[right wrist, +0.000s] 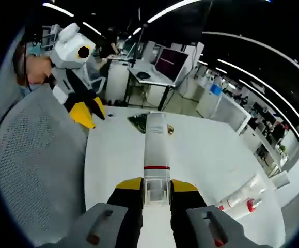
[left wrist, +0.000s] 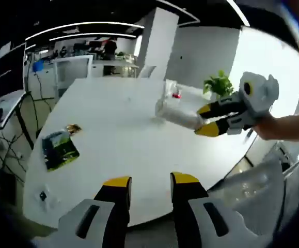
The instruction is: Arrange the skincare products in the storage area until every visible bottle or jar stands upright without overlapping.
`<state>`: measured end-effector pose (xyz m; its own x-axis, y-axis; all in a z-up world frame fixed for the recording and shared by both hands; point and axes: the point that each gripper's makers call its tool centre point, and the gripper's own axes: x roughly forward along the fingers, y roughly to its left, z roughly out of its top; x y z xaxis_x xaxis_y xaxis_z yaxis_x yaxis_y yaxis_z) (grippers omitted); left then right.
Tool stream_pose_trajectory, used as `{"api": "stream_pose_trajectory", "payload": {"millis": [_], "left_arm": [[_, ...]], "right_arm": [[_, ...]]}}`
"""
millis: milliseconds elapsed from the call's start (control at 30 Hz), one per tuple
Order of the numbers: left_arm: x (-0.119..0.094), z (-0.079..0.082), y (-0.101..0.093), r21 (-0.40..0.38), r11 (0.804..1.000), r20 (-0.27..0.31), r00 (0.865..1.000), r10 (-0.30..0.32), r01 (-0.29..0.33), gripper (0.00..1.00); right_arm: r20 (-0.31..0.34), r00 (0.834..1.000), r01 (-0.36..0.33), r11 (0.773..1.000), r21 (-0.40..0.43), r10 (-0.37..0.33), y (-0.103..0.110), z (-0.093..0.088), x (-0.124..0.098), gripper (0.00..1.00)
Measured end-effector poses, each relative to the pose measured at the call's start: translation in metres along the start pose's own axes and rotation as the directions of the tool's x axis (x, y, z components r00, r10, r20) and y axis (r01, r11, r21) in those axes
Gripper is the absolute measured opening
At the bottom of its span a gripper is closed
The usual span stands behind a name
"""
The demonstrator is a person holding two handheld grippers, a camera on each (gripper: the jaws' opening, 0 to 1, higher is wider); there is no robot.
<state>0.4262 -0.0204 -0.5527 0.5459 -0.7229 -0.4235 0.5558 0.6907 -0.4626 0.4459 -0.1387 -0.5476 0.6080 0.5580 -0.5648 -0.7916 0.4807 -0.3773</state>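
White table spreads across the left gripper view, broad and rounded, with an office of desks and monitors behind. Seen again in the right gripper view as a pale top running off toward more desks. Grey mesh chair back takes up the left side of the right gripper view, close against the table edge.

Left gripper rises from the bottom of its own view, yellow-tipped jaws standing apart with bare table between them, holding nothing. Appears too in the right gripper view, upper left, above the chair back, in a person's hand.

Right gripper clamped on a long white tube with a thin red band, jaws pressed to either side of its near end, the tube pointing away over the table. From the left gripper view, the same gripper comes in from the right, held over the far part of the table, with the tube sticking out leftward from its yellow tips.

Green packet lies flat near the table's left edge, well apart from both grippers. Green potted plant sits at the far side. Two more white tubes with red caps lie on their sides at the right edge. Small gold-coloured item rests just beside the packet; too small to tell what.
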Motion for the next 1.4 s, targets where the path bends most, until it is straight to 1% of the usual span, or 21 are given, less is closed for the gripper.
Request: {"api": "stream_pose_trajectory", "payload": {"millis": [67, 100, 200, 267, 367, 400, 433, 500, 533, 633, 667, 733, 767, 833, 900, 967, 1100, 1200, 1267, 1333, 1400], "left_arm": [[-0.007, 0.012, -0.01, -0.153, 0.981, 0.03, 0.993, -0.112, 0.115, 0.31], [-0.011, 0.024, -0.013, -0.187, 0.968, 0.087, 0.984, -0.154, 0.168, 0.33], [-0.021, 0.045, -0.016, -0.247, 0.938, 0.191, 0.961, -0.199, 0.244, 0.39], [-0.022, 0.053, -0.021, -0.308, 0.903, 0.245, 0.942, -0.229, 0.3, 0.45], [-0.02, 0.053, -0.038, -0.313, 0.873, 0.266, 0.917, -0.297, 0.374, 0.53], [-0.019, 0.05, -0.048, -0.324, 0.852, 0.264, 0.904, -0.336, 0.411, 0.55], [-0.018, 0.048, -0.053, -0.333, 0.843, 0.257, 0.901, -0.35, 0.423, 0.55], [-0.016, 0.041, -0.063, -0.331, 0.827, 0.23, 0.888, -0.397, 0.455, 0.52], [-0.017, 0.041, -0.07, -0.333, 0.811, 0.233, 0.875, -0.424, 0.481, 0.48], [-0.02, 0.036, -0.081, -0.356, 0.775, 0.211, 0.853, -0.477, 0.522, 0.27], [-0.02, 0.035, -0.081, -0.357, 0.776, 0.205, 0.854, -0.478, 0.52, 0.21], [-0.018, 0.031, -0.081, -0.367, 0.776, 0.188, 0.858, -0.478, 0.513, 0.22], [-0.018, 0.025, -0.082, -0.378, 0.776, 0.149, 0.86, -0.488, 0.505, 0.22], [-0.02, 0.024, -0.085, -0.369, 0.781, 0.13, 0.86, -0.494, 0.504, 0.22], [-0.026, 0.028, -0.086, -0.353, 0.78, 0.135, 0.854, -0.503, 0.516, 0.22], [-0.03, 0.032, -0.09, -0.36, 0.755, 0.161, 0.834, -0.528, 0.548, 0.21], [-0.028, 0.028, -0.094, -0.333, 0.777, 0.129, 0.842, -0.524, 0.534, 0.21], [-0.027, 0.026, -0.092, -0.338, 0.782, 0.123, 0.848, -0.516, 0.524, 0.2], [-0.026, 0.025, -0.091, -0.349, 0.783, 0.127, 0.853, -0.505, 0.515, 0.2], [-0.025, 0.025, -0.09, -0.359, 0.785, 0.134, 0.86, -0.492, 0.505, 0.2], [-0.025, 0.025, -0.089, -0.382, 0.778, 0.149, 0.864, -0.48, 0.499, 0.2]], "right_arm": [[0.048, 0.999, -0.009, 0.999, -0.033, 0.01, 0.001, 0.018, -0.005, 0.12], [0.065, 0.998, -0.005, 0.999, -0.049, 0.008, 0.001, 0.024, -0.007, 0.12], [0.103, 0.994, -0.01, 0.991, -0.135, 0.024, 0.004, 0.047, -0.015, 0.12], [0.108, 0.992, -0.038, 0.977, -0.208, 0.062, 0.011, 0.058, -0.02, 0.12], [0.097, 0.988, -0.09, 0.954, -0.287, 0.123, 0.025, 0.065, -0.026, 0.12], [0.094, 0.986, -0.1, 0.945, -0.311, 0.136, 0.028, 0.066, -0.028, 0.12], [0.087, 0.985, -0.112, 0.93, -0.35, 0.152, 0.033, 0.068, -0.031, 0.12], [0.07, 0.98, -0.14, 0.896, -0.421, 0.186, 0.043, 0.071, -0.035, 0.12], [0.067, 0.978, -0.149, 0.885, -0.441, 0.198, 0.046, 0.072, -0.036, 0.12], [0.06, 0.97, -0.183, 0.872, -0.455, 0.235, 0.056, 0.073, -0.039, 0.12], [0.05, 0.961, -0.222, 0.869, -0.442, 0.271, 0.063, 0.071, -0.04, 0.12], [0.05, 0.965, -0.205, 0.859, -0.469, 0.258, 0.062, 0.072, -0.04, 0.12], [0.045, 0.968, -0.195, 0.85, -0.489, 0.248, 0.061, 0.071, -0.04, 0.12], [0.048, 0.969, -0.19, 0.852, -0.488, 0.244, 0.06, 0.073, -0.041, 0.12], [0.054, 0.967, -0.193, 0.854, -0.483, 0.25, 0.06, 0.075, -0.041, 0.12], [0.049, 0.967, -0.2, 0.863, -0.465, 0.25, 0.058, 0.074, -0.043, 0.12], [0.035, 0.966, -0.204, 0.844, -0.497, 0.255, 0.057, 0.075, -0.043, 0.13], [0.033, 0.968, -0.205, 0.856, -0.474, 0.249, 0.056, 0.072, -0.041, 0.14], [0.033, 0.97, -0.205, 0.889, -0.41, 0.239, 0.054, 0.07, -0.04, 0.14], [0.035, 0.974, -0.195, 0.902, -0.385, 0.225, 0.052, 0.07, -0.038, 0.16], [0.051, 0.976, -0.188, 0.94, -0.284, 0.211, 0.05, 0.068, -0.037, 0.17]]}}
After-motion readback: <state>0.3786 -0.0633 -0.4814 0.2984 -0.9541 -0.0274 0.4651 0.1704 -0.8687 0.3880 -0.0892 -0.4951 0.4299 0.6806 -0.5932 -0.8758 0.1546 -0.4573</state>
